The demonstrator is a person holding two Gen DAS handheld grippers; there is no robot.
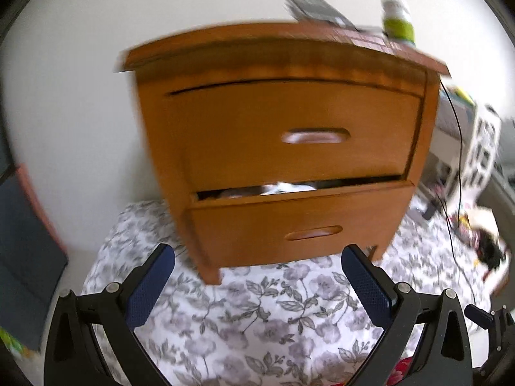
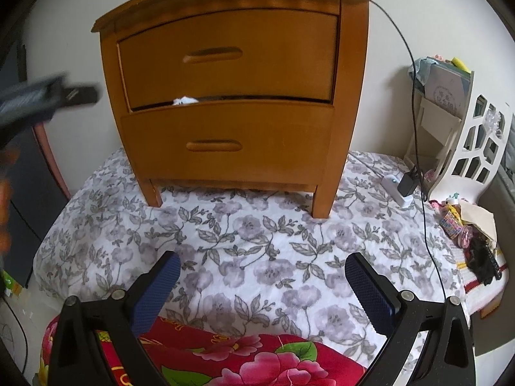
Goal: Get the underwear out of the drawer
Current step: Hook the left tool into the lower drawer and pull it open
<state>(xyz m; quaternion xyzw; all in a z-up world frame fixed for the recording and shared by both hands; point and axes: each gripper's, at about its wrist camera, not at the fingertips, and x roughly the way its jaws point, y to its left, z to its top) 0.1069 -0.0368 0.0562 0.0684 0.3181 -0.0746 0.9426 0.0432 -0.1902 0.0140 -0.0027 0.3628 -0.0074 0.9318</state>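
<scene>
A small wooden chest with two drawers [image 1: 280, 148] [image 2: 231, 90] stands on a floral quilt. Its lower drawer [image 1: 296, 225] [image 2: 225, 141] is pulled out a crack, and a bit of white cloth [image 1: 283, 188] [image 2: 185, 100] shows in the gap above it. The upper drawer [image 1: 299, 132] [image 2: 225, 54] is closed. My left gripper [image 1: 257, 257] is open in front of the lower drawer, nothing between its blue pads. My right gripper [image 2: 262, 265] is open over the quilt, farther back from the chest. The left gripper [image 2: 48, 96] appears blurred at the left edge of the right wrist view.
A floral quilt [image 2: 257, 251] covers the surface, with a red flowered blanket [image 2: 244, 357] at the near edge. A black cable [image 2: 415, 122] runs down to a charger [image 2: 402, 186]. A white cut-out rack [image 2: 473, 148] and small clutter [image 2: 466, 228] sit right. A bottle [image 1: 397, 21] and dark items top the chest.
</scene>
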